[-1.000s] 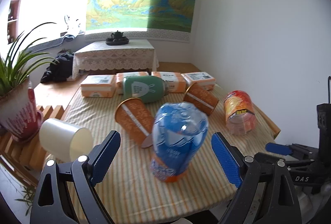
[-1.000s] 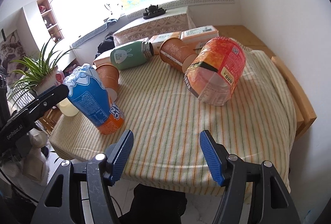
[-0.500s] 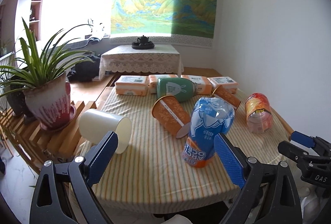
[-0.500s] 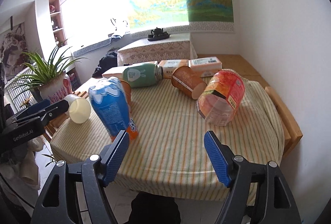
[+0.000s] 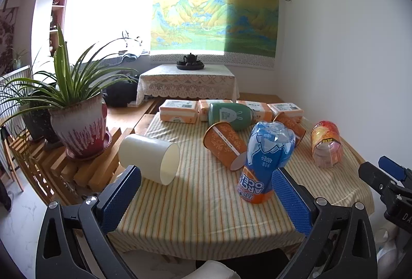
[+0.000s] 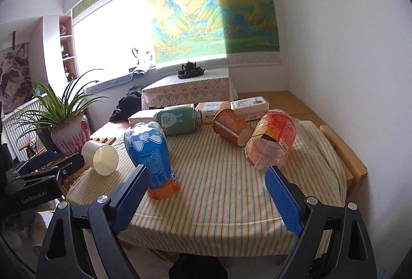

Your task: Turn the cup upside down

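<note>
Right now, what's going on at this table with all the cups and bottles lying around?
A person holds a hand-held gripper in each hand over a striped table, and neither is holding anything. The left hand-held gripper and the right hand-held gripper are both open, short of the near edge. The blue cup stands upside down, mouth on the cloth. A white cup, two orange paper cups, a green bottle and a red-orange cup lie on their sides.

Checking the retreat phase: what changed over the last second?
Both grippers pulled back from the table: left gripper and right gripper, jaws open and empty throughout. The blue bottle stays upside down, apart from both. The white cup still lies on its side; nothing else shifted.
</note>
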A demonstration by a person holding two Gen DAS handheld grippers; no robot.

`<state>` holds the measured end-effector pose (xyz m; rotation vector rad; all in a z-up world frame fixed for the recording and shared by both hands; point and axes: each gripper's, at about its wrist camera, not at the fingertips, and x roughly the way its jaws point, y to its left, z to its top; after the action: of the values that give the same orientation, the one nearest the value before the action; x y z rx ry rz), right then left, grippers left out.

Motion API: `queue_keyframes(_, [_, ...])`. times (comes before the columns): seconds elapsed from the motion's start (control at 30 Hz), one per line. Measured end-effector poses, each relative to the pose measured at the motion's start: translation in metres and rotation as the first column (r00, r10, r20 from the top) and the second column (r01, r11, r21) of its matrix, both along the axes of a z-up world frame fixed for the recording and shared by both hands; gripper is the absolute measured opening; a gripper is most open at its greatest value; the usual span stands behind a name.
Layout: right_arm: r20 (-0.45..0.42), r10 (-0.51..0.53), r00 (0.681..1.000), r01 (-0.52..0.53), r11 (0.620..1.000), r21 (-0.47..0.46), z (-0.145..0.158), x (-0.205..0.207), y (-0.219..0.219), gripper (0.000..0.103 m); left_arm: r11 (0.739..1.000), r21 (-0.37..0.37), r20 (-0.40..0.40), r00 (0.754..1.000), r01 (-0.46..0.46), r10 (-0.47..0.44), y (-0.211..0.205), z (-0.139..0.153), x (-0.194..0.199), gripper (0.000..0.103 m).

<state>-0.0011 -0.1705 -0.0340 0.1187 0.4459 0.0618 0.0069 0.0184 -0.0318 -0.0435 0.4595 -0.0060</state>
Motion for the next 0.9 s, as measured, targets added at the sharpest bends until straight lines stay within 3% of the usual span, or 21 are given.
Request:
queue_keyframes(0.37, [0.068,-0.073,0.995,0.072,0.997,0.016,-0.004,-0.021,0.005,0.099,1.000,-0.020,-0.002,1.000,0.001,-0.001,0.002,-0.007,-0.010,0.103])
queue_keyframes(0.9, [0.067,-0.072,0.995,0.072,0.997,0.013,-0.008,-0.023,0.008,0.099,1.000,-0.009,0.001,1.000,0.005,-0.005,-0.002,-0.009,-0.012,0.103])
